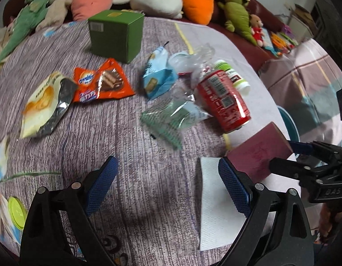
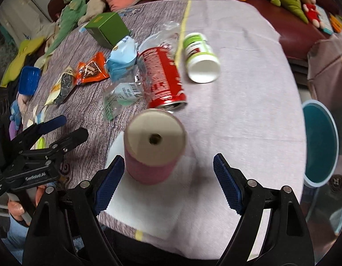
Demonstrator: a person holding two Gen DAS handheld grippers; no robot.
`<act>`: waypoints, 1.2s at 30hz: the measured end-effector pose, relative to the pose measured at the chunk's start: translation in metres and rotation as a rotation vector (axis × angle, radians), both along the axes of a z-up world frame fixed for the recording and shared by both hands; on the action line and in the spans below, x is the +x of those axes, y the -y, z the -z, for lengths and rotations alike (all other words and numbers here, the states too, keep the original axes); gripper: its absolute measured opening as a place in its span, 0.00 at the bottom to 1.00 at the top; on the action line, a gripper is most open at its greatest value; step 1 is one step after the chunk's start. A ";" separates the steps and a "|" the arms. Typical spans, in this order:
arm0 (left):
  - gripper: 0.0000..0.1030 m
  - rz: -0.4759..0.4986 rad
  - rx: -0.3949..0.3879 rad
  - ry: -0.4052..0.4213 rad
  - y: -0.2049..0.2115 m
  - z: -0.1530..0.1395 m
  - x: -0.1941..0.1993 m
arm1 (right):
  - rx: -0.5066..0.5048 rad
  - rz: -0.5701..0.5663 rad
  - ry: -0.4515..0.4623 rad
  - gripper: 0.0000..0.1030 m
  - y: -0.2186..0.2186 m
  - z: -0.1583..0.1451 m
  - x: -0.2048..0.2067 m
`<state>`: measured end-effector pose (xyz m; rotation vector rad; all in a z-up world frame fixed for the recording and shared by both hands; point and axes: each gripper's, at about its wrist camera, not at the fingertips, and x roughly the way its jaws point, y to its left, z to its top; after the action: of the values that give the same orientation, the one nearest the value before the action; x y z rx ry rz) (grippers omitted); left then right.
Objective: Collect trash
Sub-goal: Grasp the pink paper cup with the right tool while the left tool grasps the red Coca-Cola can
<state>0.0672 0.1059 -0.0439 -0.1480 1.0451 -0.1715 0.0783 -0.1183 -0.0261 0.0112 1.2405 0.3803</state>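
Note:
Trash lies on a purple cloth: a red can [image 1: 223, 102] on its side, a green-and-white bottle [image 1: 231, 75], a blue packet [image 1: 158, 75], an orange wrapper [image 1: 102, 82], a yellow-silver bag [image 1: 45, 106], clear plastic [image 1: 171, 117] and a white tissue [image 1: 217, 204]. A pink cylinder [image 2: 154, 149] stands on the tissue [image 2: 144, 208], between my right gripper's [image 2: 167, 182] open jaws, which do not touch it. My left gripper [image 1: 168, 187] is open and empty over bare cloth, left of the tissue. The right gripper [image 1: 288, 155] also shows in the left wrist view beside the pink cylinder [image 1: 259, 151].
A green box [image 1: 116, 35] stands at the back of the table. A teal bin [image 2: 320, 143] sits off the table's right edge. Plush toys [image 1: 196, 2] line a dark red sofa behind. A green lid [image 1: 16, 211] lies at the near left.

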 end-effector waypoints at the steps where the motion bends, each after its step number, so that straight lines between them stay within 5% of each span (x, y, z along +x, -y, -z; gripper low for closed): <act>1: 0.90 -0.002 -0.002 -0.003 -0.002 0.002 0.000 | 0.003 0.003 -0.006 0.76 -0.002 0.004 0.002; 5: 0.90 -0.009 -0.010 -0.013 -0.003 0.007 0.002 | 0.024 0.011 -0.009 0.72 -0.007 0.009 0.007; 7: 0.90 -0.010 -0.014 -0.018 -0.003 0.008 0.003 | 0.075 -0.005 -0.017 0.54 -0.008 0.010 0.008; 21: 0.90 0.032 -0.023 -0.011 0.040 -0.003 0.021 | 0.034 0.105 0.146 0.53 0.064 -0.045 0.015; 36: 0.90 -0.018 0.034 -0.058 0.116 0.008 0.094 | 0.059 0.276 0.126 0.54 0.156 -0.024 0.037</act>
<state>0.1613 -0.0099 -0.0522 -0.1327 1.1034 -0.1336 0.1151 -0.2741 -0.0025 0.2044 1.0852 0.1740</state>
